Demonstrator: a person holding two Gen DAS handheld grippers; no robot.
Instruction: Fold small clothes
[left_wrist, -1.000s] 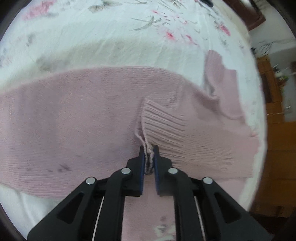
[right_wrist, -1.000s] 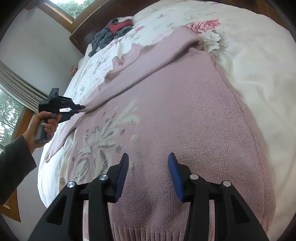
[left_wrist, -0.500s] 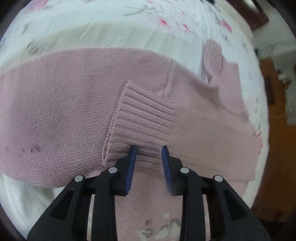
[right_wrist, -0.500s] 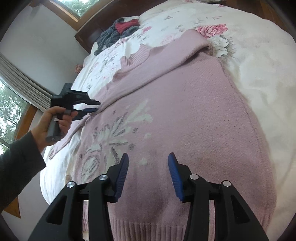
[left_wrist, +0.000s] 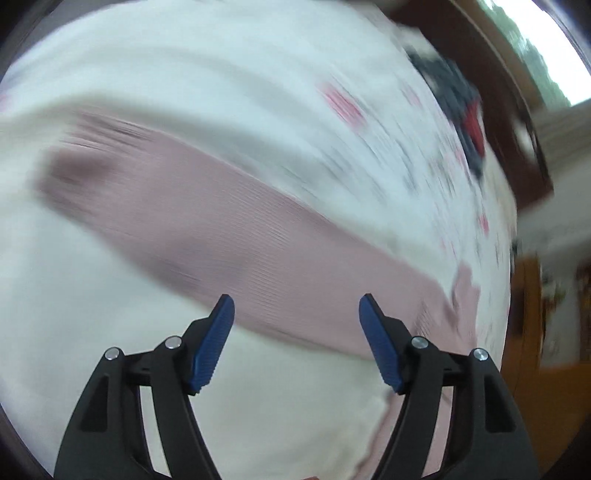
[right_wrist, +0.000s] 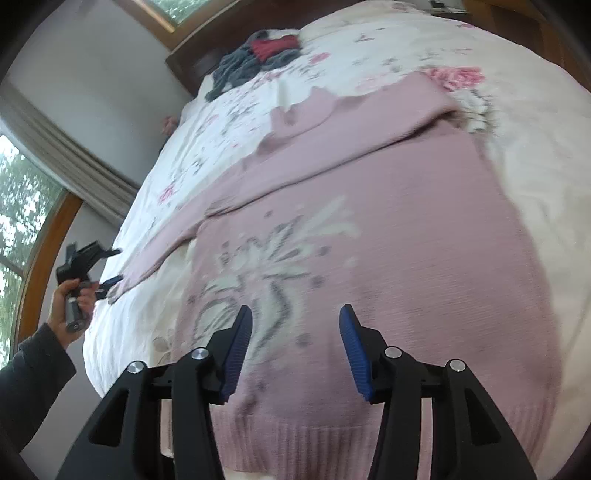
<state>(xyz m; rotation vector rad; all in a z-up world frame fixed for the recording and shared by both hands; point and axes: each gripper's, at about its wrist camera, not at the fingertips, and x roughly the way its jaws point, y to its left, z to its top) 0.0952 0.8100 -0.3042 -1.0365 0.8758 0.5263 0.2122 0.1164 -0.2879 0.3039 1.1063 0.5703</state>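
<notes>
Released, the sleeve (left_wrist: 229, 225) lies along the bed's (right_wrist: 524, 122) left edge; my left gripper (left_wrist: 295, 332) and right gripper (right_wrist: 295, 343) both gape, empty, over the pink sweater (right_wrist: 406, 240).

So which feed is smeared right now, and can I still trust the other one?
Left wrist view: heavy motion blur streaks the pink sweater and floral bedspread; only the left gripper, jaws open, looks sharp. Right wrist view: mostly crisp, slight softness on the sweater, fisheye bending at the edges, bright window at left.
</notes>
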